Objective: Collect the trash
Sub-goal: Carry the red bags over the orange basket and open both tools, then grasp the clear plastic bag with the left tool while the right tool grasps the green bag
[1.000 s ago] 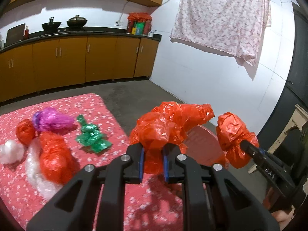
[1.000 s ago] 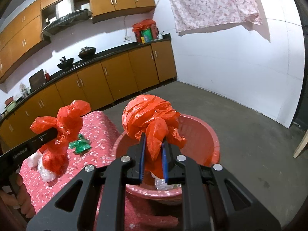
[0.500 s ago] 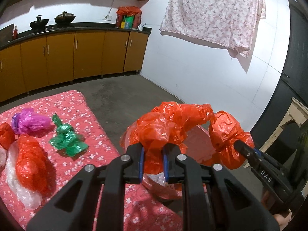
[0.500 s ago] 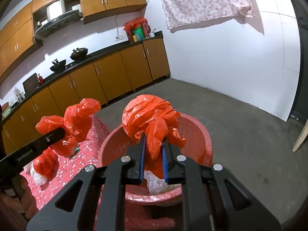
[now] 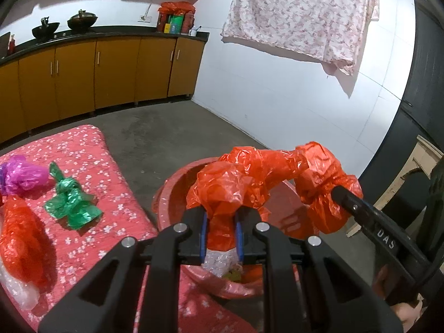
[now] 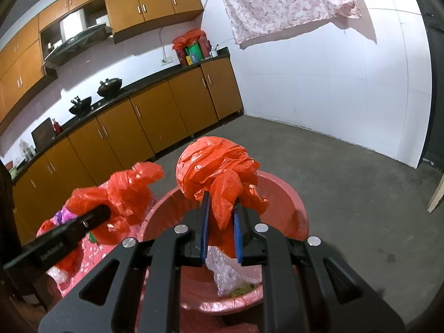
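Left gripper [image 5: 222, 229] clamped narrow on a crumpled orange plastic bag [image 5: 249, 177], low centre of the left wrist view, blue pads pressed against the bag's twisted neck. Directly beneath, a red plastic basin [image 5: 166, 194] with clear bubble wrap [image 5: 219, 260] and a scrap of something green inside. At the right edge of that view, right gripper [image 5: 341, 193] reaching in from lower right, closed on a second orange plastic bag [image 5: 324, 202] held over the basin's far side, touching or nearly touching the first bag; cannot tell which.

In the right wrist view, same arrangement from the other side: right gripper [image 6: 221, 223] pinching the second orange bag [image 6: 216, 166] at its tail, basin rim [image 6: 291, 194] behind and below, bubble wrap [image 6: 224, 272] showing under the jaws. Left gripper [image 6: 102, 211] at lower left, finger dark against its own orange bag [image 6: 127, 188].

On the floral red cloth [image 5: 91, 149], left half of the left wrist view: a green plastic bag [image 5: 69, 202], a purple plastic bag [image 5: 22, 176] further left, another orange bag [image 5: 19, 238] lying on clear plastic [image 5: 16, 294] at the lower left edge.

Upper background: brown kitchen cabinets [image 5: 116, 75], two black woks [image 5: 82, 20] on the counter, a pink floral sheet [image 5: 302, 14] hung on the white wall, upper right.
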`<action>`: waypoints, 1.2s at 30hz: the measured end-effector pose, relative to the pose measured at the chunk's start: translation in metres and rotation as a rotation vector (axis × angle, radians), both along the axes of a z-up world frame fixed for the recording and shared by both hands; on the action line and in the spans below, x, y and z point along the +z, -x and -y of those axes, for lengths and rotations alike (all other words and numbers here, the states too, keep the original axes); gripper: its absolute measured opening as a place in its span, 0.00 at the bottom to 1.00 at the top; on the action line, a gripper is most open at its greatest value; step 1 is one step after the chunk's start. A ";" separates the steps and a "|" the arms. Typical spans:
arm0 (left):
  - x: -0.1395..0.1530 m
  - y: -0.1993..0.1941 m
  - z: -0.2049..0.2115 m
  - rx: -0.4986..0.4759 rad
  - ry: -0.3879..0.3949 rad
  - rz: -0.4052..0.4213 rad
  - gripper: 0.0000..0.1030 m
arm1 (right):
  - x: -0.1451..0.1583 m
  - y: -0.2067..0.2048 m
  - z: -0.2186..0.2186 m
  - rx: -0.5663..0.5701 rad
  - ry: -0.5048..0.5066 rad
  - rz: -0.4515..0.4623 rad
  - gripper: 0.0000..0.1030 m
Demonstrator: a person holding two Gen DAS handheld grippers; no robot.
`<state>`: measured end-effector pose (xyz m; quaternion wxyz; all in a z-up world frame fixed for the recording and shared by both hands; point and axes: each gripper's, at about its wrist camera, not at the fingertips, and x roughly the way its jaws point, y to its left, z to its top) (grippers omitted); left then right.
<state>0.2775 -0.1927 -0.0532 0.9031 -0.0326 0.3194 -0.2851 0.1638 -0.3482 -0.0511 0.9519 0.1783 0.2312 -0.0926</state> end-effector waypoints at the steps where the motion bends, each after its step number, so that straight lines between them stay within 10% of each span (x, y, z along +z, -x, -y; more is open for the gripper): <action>1: 0.000 -0.002 0.002 -0.001 -0.002 -0.002 0.20 | 0.000 -0.002 0.001 -0.001 -0.004 0.003 0.15; 5: -0.007 -0.008 0.004 0.010 0.000 -0.023 0.36 | -0.003 -0.008 0.006 -0.002 -0.020 0.006 0.20; 16: -0.016 -0.013 -0.037 0.141 -0.011 -0.027 0.75 | -0.003 -0.003 0.000 -0.034 0.051 0.005 0.89; 36: 0.007 0.035 -0.199 0.474 -0.132 0.088 0.88 | 0.013 -0.047 -0.119 0.279 0.165 -0.007 0.91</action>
